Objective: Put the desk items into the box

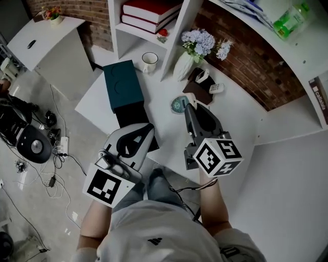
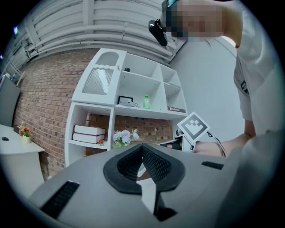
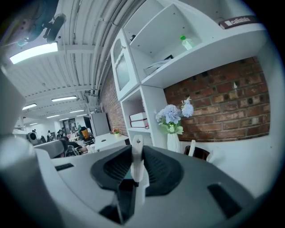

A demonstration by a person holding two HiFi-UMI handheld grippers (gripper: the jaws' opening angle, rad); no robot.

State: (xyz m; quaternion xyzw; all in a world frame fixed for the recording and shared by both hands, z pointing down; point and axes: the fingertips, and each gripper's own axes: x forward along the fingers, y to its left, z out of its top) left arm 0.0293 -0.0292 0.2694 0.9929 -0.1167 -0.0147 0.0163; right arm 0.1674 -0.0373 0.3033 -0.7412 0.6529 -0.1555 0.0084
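A dark teal box (image 1: 122, 84) lies on the white desk (image 1: 169, 133) at the left, with a black part (image 1: 130, 116) at its near end. My left gripper (image 1: 147, 129) hovers over that black part; in the left gripper view its pads (image 2: 153, 162) meet at the tips (image 2: 142, 147), nothing between them. My right gripper (image 1: 190, 107) is over the desk's middle, close to a small round teal item (image 1: 179, 105). In the right gripper view it (image 3: 136, 149) is shut on a thin white object (image 3: 137, 162) that stands upright between the pads.
A white mug (image 1: 149, 61), a white vase of pale flowers (image 1: 185, 62) and a brown holder with small items (image 1: 201, 84) stand at the desk's back. Shelves with red books (image 1: 148, 13) rise behind. Cables and gear lie on the floor (image 1: 36, 148) at the left.
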